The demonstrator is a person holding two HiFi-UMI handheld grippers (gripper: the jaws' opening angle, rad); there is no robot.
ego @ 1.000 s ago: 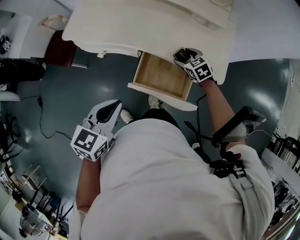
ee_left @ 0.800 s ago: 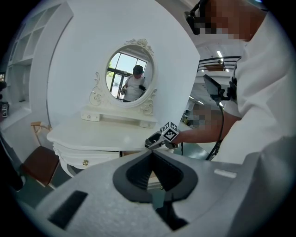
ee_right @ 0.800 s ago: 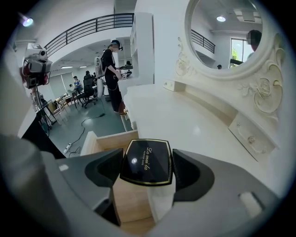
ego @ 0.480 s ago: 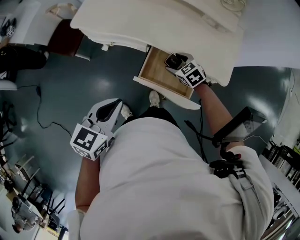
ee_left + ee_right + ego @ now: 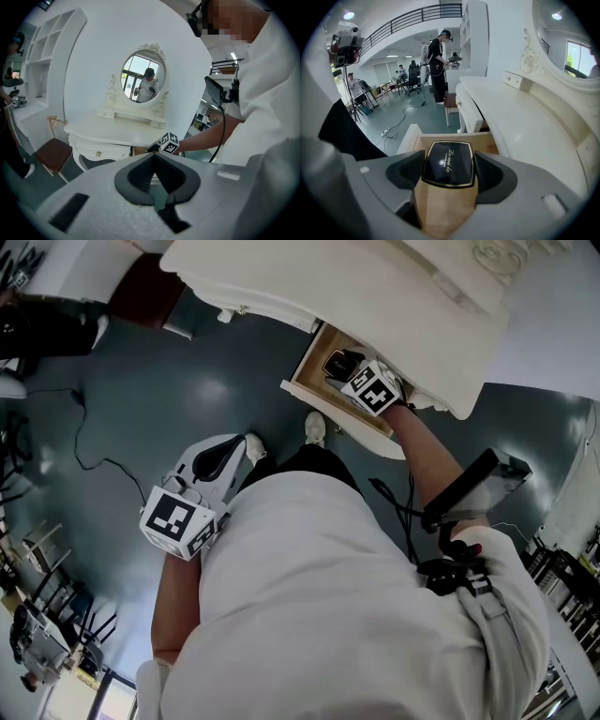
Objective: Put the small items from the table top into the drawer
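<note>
A black case with a gold rim (image 5: 448, 163) sits between the pads of my right gripper (image 5: 449, 159), which is shut on it. In the head view the same black case (image 5: 335, 363) hangs over the open wooden drawer (image 5: 307, 382) of the white dressing table (image 5: 375, 292), at the tip of my right gripper (image 5: 345, 369). The drawer's wooden bottom (image 5: 445, 206) shows below the case. My left gripper (image 5: 217, 460) hangs by the person's left side, far from the table. Its jaws meet at the tip with nothing in them, so the left gripper (image 5: 153, 160) is shut.
An oval mirror (image 5: 143, 79) stands on the dressing table (image 5: 110, 131). A brown chair (image 5: 54, 152) stands left of the table. A cable (image 5: 89, 465) lies on the grey floor. Several people (image 5: 438, 61) stand far off in the hall.
My right gripper has carried the black case leftward from the table's edge to above the open drawer. The left gripper has stayed at the person's side.
</note>
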